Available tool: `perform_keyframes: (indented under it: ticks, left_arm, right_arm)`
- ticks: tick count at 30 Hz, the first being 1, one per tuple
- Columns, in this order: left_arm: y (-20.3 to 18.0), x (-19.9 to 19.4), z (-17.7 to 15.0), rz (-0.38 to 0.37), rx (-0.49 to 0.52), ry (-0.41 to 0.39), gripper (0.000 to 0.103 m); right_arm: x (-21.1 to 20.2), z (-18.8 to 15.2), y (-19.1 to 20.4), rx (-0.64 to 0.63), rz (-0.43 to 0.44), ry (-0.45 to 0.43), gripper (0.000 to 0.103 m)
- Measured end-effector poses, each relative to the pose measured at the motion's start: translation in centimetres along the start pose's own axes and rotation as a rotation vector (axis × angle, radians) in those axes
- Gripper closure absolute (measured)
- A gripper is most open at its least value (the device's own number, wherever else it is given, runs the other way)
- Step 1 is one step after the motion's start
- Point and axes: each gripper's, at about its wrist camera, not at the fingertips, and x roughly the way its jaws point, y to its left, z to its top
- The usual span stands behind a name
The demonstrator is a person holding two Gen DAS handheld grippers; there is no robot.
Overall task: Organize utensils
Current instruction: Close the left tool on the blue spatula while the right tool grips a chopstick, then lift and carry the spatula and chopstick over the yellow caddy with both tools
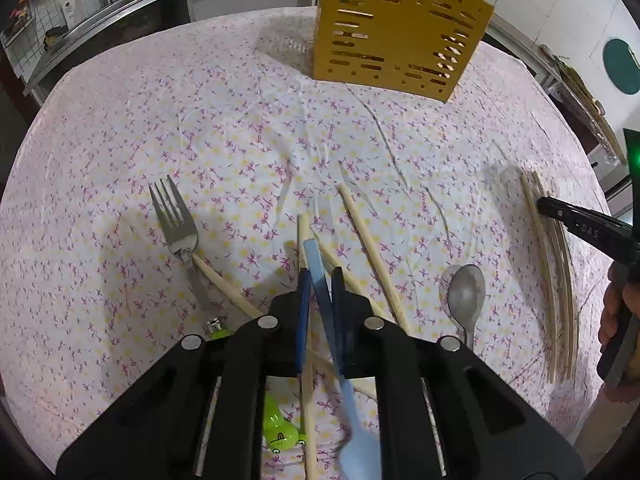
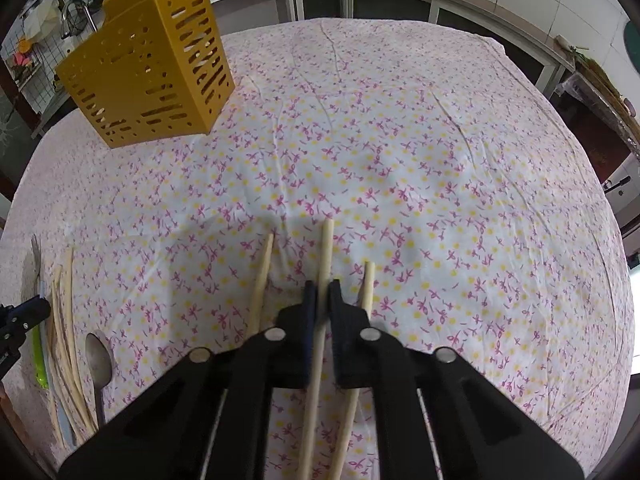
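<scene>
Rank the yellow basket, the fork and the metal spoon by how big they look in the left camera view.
1. Yellow basket, clearly largest, though farthest.
2. Fork and metal spoon: look similar, so no ranking.

Bright, even overhead light; soft shadows beneath the utensils on the counter [image 1: 248, 128]. Strong fisheye curvature, dark corner vignetting; slight motion blur near the bottom edge.

the blue utensil [image 1: 326, 300] blurs toward its lower end, so its head cannot be told. the green frog-faced item [image 1: 280, 426] is mostly hidden behind the left gripper [image 1: 320, 276]. the yellow holder [image 1: 394, 36] is cut off by the top edge. the right gripper [image 2: 322, 292] covers the lower chopstick [image 2: 325, 264] shafts.
</scene>
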Motion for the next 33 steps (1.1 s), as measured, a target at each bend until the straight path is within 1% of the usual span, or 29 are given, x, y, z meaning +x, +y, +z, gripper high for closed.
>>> perform_keyframes:
  ticks: [5,7,10,13,16,22,25,27,28,31,33]
  left_arm:
    - [0.0,-1.1,-0.1,-0.007,0.005,-0.041,0.096]
    - [0.1,-1.5,0.0,-0.008,0.005,-0.056,0.096]
    - [0.4,-2.4,0.2,-0.027,0.0,-0.087,0.096]
    - [0.5,-3.8,0.4,-0.048,-0.004,-0.128,0.096]
    - [0.6,-5.8,0.7,-0.064,-0.006,-0.194,0.097]
    - [0.4,-8.4,2.2,-0.088,0.007,-0.295,0.097]
    - [0.3,-9.6,2.9,-0.093,0.016,-0.341,0.097]
    - [0.0,-10.5,3.3,-0.094,0.033,-0.371,0.097]
    - [-0.2,-10.7,3.6,-0.096,0.038,-0.383,0.097]
    - [-0.5,-12.0,4.7,-0.094,0.054,-0.445,0.097]
    - [-0.7,-12.7,5.3,-0.089,0.058,-0.475,0.097]
  right_arm:
    - [-1.4,-0.9,0.4,-0.01,-0.019,-0.067,0.097]
    - [-2.5,-1.0,0.5,-0.005,-0.008,-0.109,0.097]
    - [-4.1,-1.1,0.6,-0.001,0.011,-0.157,0.097]
    - [-6.0,-1.1,0.9,0.001,0.034,-0.224,0.097]
    - [-7.8,-0.9,1.4,0.003,0.071,-0.301,0.097]
    - [-11.0,-0.4,3.0,0.003,0.13,-0.512,0.097]
    - [-11.7,-0.1,3.3,0.018,0.161,-0.594,0.097]
    - [-11.8,0.2,3.7,0.016,0.16,-0.618,0.097]
    - [-11.7,0.5,3.9,0.018,0.174,-0.631,0.097]
    - [-11.4,1.3,4.3,0.03,0.184,-0.669,0.097]
    - [-11.5,1.7,4.9,0.024,0.172,-0.705,0.097]
